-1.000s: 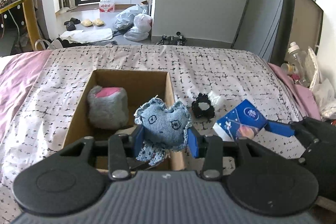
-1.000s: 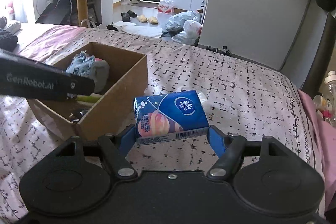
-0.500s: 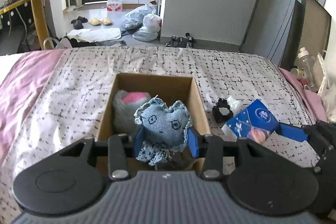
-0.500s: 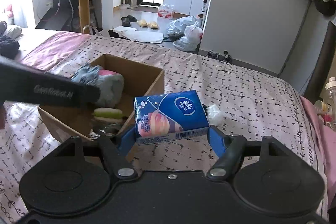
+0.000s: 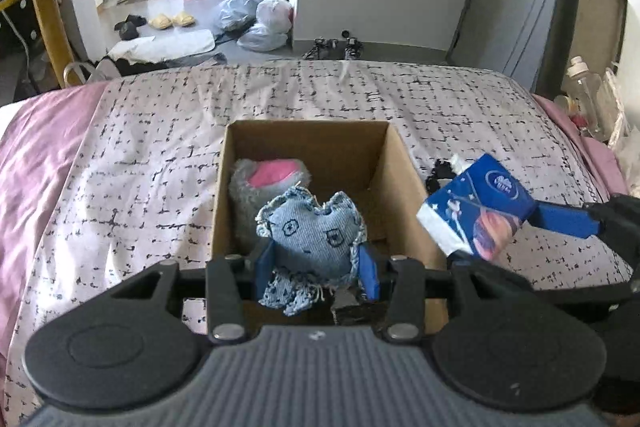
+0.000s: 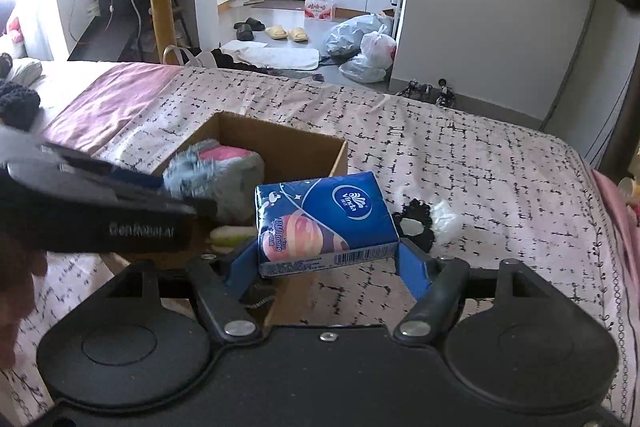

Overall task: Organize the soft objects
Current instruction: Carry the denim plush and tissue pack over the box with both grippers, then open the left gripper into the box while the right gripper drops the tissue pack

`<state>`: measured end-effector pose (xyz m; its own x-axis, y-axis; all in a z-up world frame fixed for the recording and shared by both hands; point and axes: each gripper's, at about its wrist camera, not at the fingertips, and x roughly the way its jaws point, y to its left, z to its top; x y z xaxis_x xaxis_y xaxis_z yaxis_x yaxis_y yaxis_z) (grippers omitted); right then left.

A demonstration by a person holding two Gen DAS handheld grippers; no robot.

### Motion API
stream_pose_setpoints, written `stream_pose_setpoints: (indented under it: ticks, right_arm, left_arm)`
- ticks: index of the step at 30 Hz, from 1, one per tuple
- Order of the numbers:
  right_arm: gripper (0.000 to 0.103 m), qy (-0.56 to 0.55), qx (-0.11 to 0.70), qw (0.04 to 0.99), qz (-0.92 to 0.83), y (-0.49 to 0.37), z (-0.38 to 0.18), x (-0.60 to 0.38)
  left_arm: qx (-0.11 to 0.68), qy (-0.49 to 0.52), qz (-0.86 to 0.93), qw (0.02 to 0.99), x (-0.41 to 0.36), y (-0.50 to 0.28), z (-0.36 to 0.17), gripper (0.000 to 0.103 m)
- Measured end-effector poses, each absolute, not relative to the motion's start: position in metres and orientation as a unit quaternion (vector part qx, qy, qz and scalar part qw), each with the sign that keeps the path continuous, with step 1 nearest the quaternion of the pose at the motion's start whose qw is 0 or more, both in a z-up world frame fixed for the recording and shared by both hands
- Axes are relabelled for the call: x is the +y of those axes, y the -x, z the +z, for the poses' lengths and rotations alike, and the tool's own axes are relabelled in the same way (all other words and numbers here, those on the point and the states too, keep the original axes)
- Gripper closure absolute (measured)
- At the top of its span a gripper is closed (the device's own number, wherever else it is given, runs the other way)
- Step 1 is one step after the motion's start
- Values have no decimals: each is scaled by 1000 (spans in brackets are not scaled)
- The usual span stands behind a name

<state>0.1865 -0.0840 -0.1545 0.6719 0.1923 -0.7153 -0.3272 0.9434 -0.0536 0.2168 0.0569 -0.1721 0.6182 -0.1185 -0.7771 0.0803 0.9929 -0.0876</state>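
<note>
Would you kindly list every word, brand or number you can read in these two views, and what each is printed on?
"Vinda": white logo on the blue tissue pack held in the right gripper.
"GenRobot.AI": side of the left gripper, blurred but legible.
Barcode and fine print on the pack's front edge: too small to read.
Labels on the red-wrapped bottle pack on the floor: too blurred.

The right hand-held gripper is clamping a blue tissue pack between its blue fingers, holding it above the near right corner of a cardboard box that is sitting on the patterned bed. The left hand-held gripper is reaching in from the left over the box, where a grey and pink plush is lying.
</note>
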Motion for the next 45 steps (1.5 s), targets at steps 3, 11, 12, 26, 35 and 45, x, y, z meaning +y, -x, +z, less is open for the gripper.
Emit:
stream_pose_setpoints:
  ticks: [3,11,12,26,35,45]
  right_arm:
    - [32,94,383,908,146,-192,-155,-78]
    - [32,73,401,902,144,-216,-161,-79]
    - [32,63,405,901,143,-219,-161,-81]
    - [32,10,434,893,116,-241,-161,-69]
    - [32,-6,434,893,118,-250,-159,-65]
    - [31,-31,438,889,130,-249,-159,-66]
  left_arm:
    - [440,28,-48,896,63,-224,-175,59]
    - [455,40,-44,888,74,-233,-180,59]
    - [456,38,-46,888,74,-232,-181,59]
    - [483,23,-46,874,64,-231,-201,55]
    - [484,40,-56,872,67,-234,-197,29]
    - [481,99,-42,870,83,-231,-183,23]
